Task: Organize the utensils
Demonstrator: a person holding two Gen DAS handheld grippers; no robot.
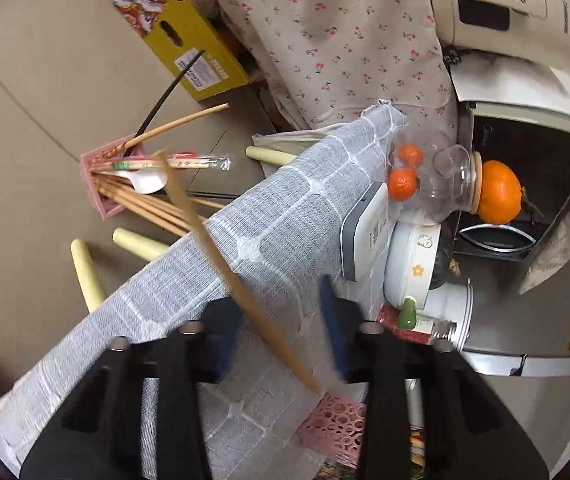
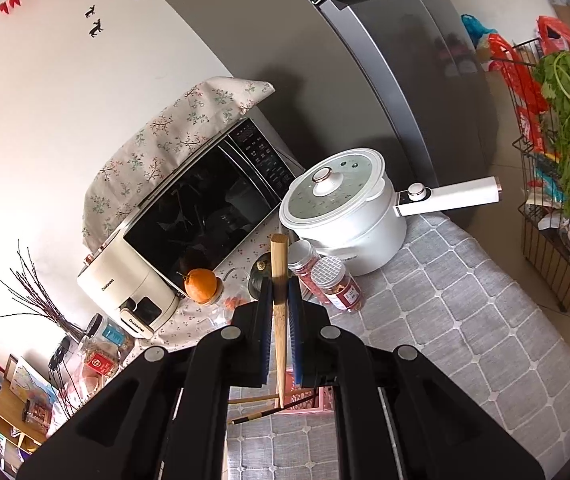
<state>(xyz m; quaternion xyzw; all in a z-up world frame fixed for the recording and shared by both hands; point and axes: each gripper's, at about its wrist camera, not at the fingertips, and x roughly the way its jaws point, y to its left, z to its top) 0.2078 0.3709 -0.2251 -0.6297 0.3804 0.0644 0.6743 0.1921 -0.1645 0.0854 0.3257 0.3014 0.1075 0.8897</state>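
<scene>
The task's thing here is a wooden chopstick: light, stiff, smooth and tapered, so it should weigh nothing in the grip but can pivot or slide if it is pinched at only one spot. The thick squared half is likely the better place to take hold, since the thin end gives the pads little to bite on.

In the right wrist view the right gripper has its jaws clamped on that chopstick. The blue pads press on it from both sides around its upper half. The thick end stands up above the jaws in front of the white pot, and the thin tip hangs down past them toward the pink basket, which sits on the grey checked tabletop and already has other chopsticks lying in it.

In the left wrist view a blurred chopstick slants between the jaws of the left gripper. Those jaws stand apart here with the stick in the gap, and I cannot tell whether either pad touches it. Its lower end reaches the rim of a pink basket on the cloth. Below, on the floor, a pink holder is crowded with more chopsticks and a white spoon.
</scene>
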